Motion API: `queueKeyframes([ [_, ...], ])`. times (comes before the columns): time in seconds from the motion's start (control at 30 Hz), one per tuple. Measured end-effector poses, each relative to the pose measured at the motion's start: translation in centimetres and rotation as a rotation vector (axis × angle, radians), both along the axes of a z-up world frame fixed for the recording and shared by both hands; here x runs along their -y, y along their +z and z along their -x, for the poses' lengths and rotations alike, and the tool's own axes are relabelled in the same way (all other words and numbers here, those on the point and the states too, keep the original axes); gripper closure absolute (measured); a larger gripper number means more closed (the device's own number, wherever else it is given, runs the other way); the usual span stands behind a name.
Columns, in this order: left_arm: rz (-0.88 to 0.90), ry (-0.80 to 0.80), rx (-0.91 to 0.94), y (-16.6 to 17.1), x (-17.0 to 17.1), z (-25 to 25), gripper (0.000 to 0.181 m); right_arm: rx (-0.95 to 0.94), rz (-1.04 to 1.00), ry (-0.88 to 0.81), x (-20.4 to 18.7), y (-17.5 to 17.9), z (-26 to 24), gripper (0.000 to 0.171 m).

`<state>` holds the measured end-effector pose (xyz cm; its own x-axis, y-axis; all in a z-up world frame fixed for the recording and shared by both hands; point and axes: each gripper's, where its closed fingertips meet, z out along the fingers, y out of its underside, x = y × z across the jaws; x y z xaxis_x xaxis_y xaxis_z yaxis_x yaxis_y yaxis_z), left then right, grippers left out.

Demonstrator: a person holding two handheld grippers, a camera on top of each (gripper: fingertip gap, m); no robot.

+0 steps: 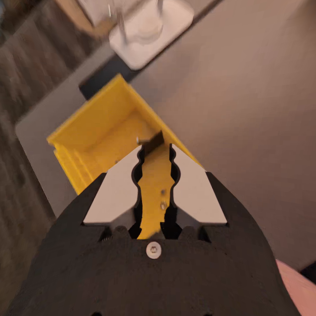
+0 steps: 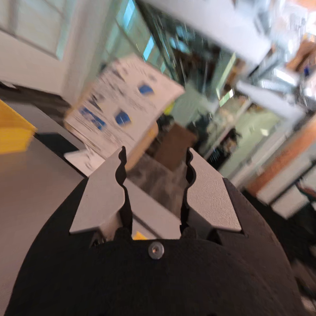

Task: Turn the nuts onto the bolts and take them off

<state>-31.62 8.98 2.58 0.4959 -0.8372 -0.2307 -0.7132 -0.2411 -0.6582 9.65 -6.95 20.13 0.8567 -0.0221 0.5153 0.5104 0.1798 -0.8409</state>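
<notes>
A yellow open bin (image 1: 95,126) stands on the grey table near its corner. Inside it lies a dark flat plate with a silver bolt (image 1: 152,140) sticking out, and small silver nuts (image 1: 163,204) on the bin floor. My left gripper (image 1: 156,147) is open and empty, hovering over the bin's right side with the nuts between its fingers in view. My right gripper (image 2: 156,151) is open and empty, raised and pointing past the table edge into the room. A corner of the yellow bin (image 2: 13,131) shows at the left of the right wrist view. Both views are motion-blurred.
A white tray with clear glassware (image 1: 150,34) sits beyond the bin at the table's far edge. A dark block (image 1: 104,78) lies behind the bin. A white printed board (image 2: 123,102) and shelving stand beyond the table (image 2: 34,188). My hands' fingertips stand some 50 cm from each other. My left gripper's tips are some 35 cm from the dark block (image 1: 104,78).
</notes>
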Motion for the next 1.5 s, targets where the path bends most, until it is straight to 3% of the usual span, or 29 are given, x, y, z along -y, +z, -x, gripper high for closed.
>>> queueKeyframes([
  [0.1, 0.224, 0.106, -0.180, -4.7, 1.0, 4.1, 0.153, 0.062, -0.067, 0.221, 1.6, 1.5, 7.6, 0.103],
  [0.23, 0.505, 0.211, -0.298, -9.5, 1.7, 6.8, 0.154, 0.167, -0.080, 0.280, 3.1, 1.5, 12.2, 0.104],
  [0.33, 0.613, 0.269, -0.355, -12.0, 1.1, 7.8, 0.152, 0.203, -0.061, 0.302, 3.7, 1.1, 13.6, 0.103],
  [0.6, 0.763, 0.160, -0.434, -16.0, 1.5, 7.9, 0.147, 0.195, -0.061, 0.333, 4.6, 1.1, 13.7, 0.104],
  [1.3, 0.893, 0.175, -0.492, -17.5, 2.5, 8.8, 0.165, 0.258, -0.014, 0.298, 4.3, 0.0, 13.4, 0.106],
  [1.4, 0.806, 0.195, -0.467, -15.8, 1.9, 8.8, 0.165, 0.264, -0.012, 0.287, 4.2, -0.1, 13.3, 0.106],
  [1.5, 0.576, 0.145, -0.334, -12.0, -0.2, 6.4, 0.165, 0.271, -0.016, 0.277, 4.1, 0.0, 13.2, 0.106],
])
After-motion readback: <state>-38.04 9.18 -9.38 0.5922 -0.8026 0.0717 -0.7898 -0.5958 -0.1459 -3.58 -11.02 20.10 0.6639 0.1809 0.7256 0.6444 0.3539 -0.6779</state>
